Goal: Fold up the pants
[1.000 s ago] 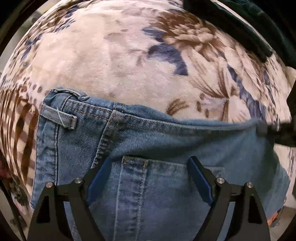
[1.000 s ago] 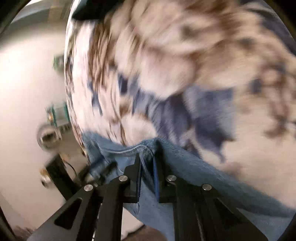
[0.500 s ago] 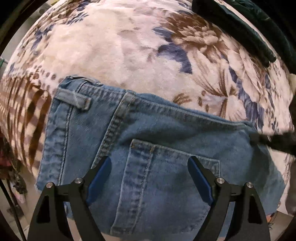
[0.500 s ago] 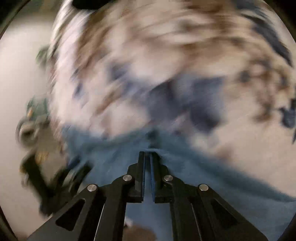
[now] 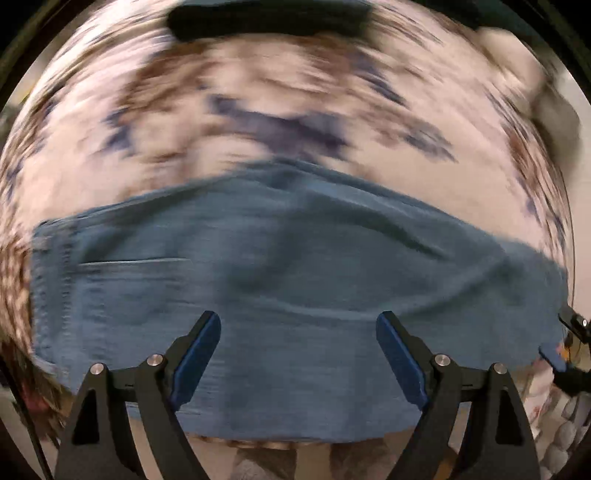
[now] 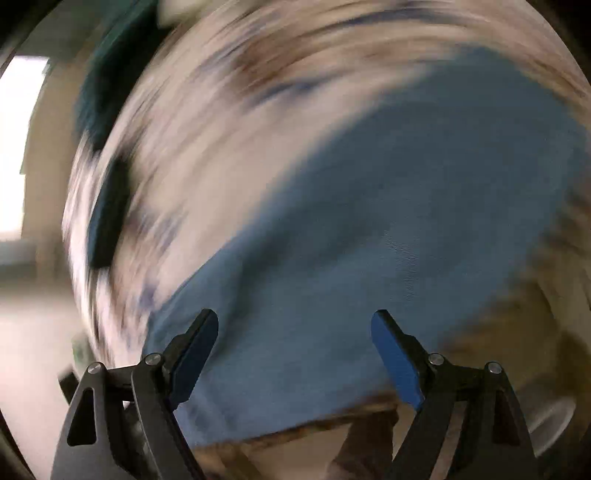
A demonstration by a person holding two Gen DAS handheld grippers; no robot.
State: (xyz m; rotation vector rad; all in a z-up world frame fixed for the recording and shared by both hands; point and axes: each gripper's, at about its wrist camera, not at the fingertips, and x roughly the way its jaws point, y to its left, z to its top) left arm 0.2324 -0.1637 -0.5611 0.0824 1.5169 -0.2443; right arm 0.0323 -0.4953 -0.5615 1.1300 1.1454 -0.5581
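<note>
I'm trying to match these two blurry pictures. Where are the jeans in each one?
Left wrist view: the jeans span the middle and lower part, side to side, behind the open left gripper.
Right wrist view: the jeans fill the centre and right, running diagonally, behind the open right gripper.
Shared landmark: the floral blanket beneath them, with a dark garment at its far edge.

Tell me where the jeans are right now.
The jeans lie on the floral blanket, filling the lower middle of both wrist views, just beyond the open left tongs and right tongs.
</note>
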